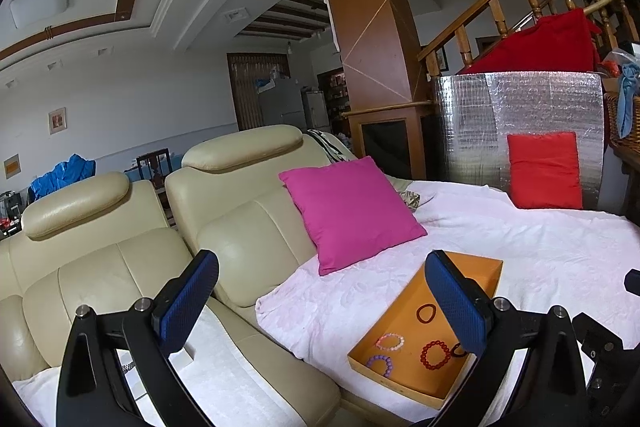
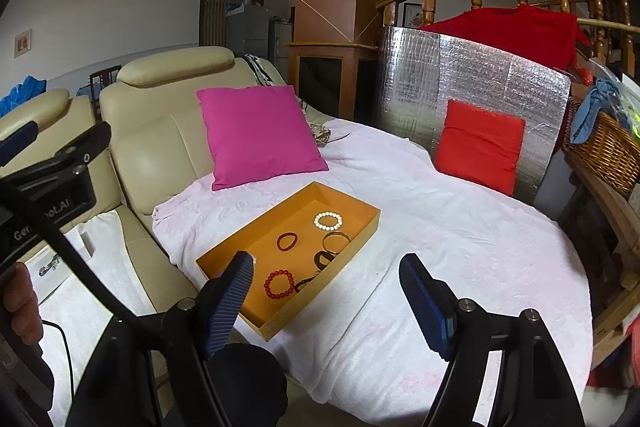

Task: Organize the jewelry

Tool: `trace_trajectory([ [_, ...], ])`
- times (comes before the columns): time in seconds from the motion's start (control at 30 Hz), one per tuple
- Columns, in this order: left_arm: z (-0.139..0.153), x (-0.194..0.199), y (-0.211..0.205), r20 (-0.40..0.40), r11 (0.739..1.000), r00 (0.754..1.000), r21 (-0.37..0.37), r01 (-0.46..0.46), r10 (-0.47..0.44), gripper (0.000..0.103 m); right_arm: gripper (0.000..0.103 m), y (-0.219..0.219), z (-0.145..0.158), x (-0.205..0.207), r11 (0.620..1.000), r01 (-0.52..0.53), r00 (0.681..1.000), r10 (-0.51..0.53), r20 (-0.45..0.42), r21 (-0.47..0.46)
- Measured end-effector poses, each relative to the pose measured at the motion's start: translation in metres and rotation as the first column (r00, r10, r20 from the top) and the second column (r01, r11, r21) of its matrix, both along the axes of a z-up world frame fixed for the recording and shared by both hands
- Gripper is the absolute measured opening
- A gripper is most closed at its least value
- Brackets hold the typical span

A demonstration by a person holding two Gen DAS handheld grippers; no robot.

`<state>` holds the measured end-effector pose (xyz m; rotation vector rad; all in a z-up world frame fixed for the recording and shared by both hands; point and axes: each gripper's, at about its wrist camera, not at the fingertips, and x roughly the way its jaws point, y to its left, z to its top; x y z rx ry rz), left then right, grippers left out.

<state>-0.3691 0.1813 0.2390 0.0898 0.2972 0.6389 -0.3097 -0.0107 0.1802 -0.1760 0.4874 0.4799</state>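
We see our left gripper (image 1: pixel 320 303) and right gripper (image 2: pixel 326 301) with black arms, silver screw heads and ribbed blue pads (image 2: pixel 230 303); white lettering marks one black housing, beside a black cable.

orange tray (image 2: pixel 362 227) on white blanket (image 2: pixel 440 227) holds scattered beaded bracelets (image 2: pixel 279 284).

Your shallow orange cardboard tray (image 2: pixel 362 227) holds a red bead bracelet (image 2: pixel 279 283), a cream bead bracelet (image 2: pixel 328 221) and a lilac bead bracelet (image 1: pixel 380 364). It's on a pale pink embossed blanket (image 2: pixel 440 227) with a plain magenta square cushion (image 2: pixel 256 135). Sofa (image 1: pixel 100 267) is cream leather.
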Motion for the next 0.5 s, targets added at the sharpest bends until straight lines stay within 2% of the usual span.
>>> trace_trajectory([
  [0.5, -0.002, -0.001, 0.012, 0.000, 1.000, 1.000, -0.022, -0.004, 0.004, 0.102, 0.079, 0.013, 0.000, 0.002, 1.000, 0.008, 1.000, -0.008, 0.003, -0.028],
])
